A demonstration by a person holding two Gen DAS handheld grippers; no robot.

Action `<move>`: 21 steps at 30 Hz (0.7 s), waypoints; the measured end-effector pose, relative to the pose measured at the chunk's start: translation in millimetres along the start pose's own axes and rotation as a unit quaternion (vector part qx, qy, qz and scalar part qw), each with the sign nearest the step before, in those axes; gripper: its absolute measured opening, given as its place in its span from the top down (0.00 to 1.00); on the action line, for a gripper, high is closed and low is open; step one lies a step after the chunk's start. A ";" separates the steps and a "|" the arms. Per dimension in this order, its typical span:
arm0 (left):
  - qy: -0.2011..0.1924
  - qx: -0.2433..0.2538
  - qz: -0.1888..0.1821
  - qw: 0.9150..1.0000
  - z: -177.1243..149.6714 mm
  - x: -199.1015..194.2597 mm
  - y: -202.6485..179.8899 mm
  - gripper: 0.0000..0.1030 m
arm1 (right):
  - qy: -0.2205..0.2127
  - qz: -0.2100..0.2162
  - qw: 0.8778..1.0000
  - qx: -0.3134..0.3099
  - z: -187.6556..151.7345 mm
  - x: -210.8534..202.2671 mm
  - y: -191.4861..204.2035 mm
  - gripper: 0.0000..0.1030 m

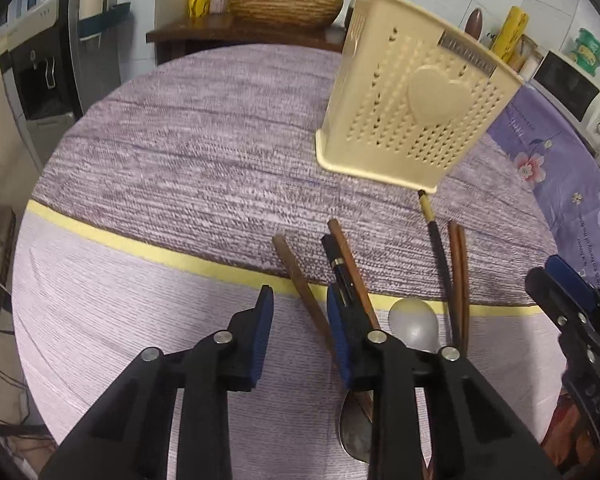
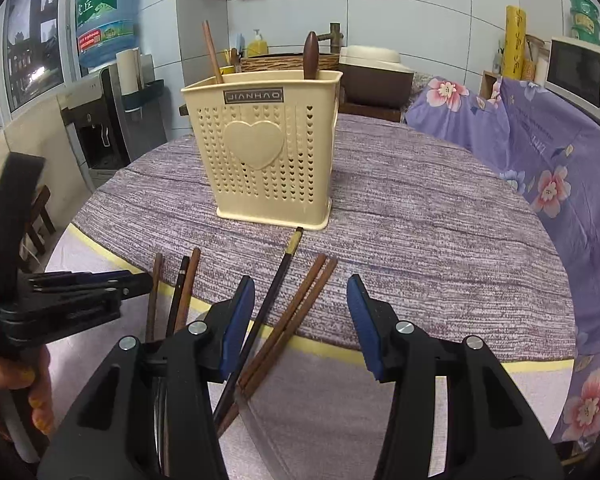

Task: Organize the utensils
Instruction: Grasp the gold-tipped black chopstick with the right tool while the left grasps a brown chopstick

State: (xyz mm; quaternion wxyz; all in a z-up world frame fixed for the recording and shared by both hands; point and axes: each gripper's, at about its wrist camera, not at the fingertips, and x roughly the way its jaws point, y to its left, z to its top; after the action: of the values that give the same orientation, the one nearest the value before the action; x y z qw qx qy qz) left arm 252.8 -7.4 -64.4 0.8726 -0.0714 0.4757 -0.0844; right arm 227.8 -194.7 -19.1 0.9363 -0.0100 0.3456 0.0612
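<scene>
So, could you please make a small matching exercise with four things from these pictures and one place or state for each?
Things:
1. cream utensil holder
2. pair of brown chopsticks
3. metal spoon
4. black chopstick with a gold tip

Places or states:
A. lies under the left gripper, bowl near the camera
B. stands upright on the table, two handles rising from it
C. lie side by side between the open fingers of the right gripper
D. lies alone, its far end close to the holder's base

Pairs: 1-B, 2-C, 3-A, 4-D
</scene>
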 end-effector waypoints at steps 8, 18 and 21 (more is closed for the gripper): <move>0.010 -0.004 0.015 1.000 3.4 12.0 -8.4 0.81 | 0.016 0.008 1.000 0.005 -1.3 7.1 -2.5 0.53; 0.007 -0.003 0.029 1.000 16.8 19.4 -7.4 0.87 | 0.070 0.057 0.996 0.020 32.3 52.3 6.0 0.63; 0.006 0.003 0.032 0.999 16.6 19.3 -9.7 0.87 | 0.097 0.056 0.994 0.020 38.2 77.7 13.3 0.71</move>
State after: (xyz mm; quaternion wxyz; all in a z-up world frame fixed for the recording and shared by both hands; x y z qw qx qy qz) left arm 276.4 -20.3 -69.3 0.8721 -0.0535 0.4829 -0.0582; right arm 309.4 -170.9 -40.1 0.8936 0.0222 0.4357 0.1054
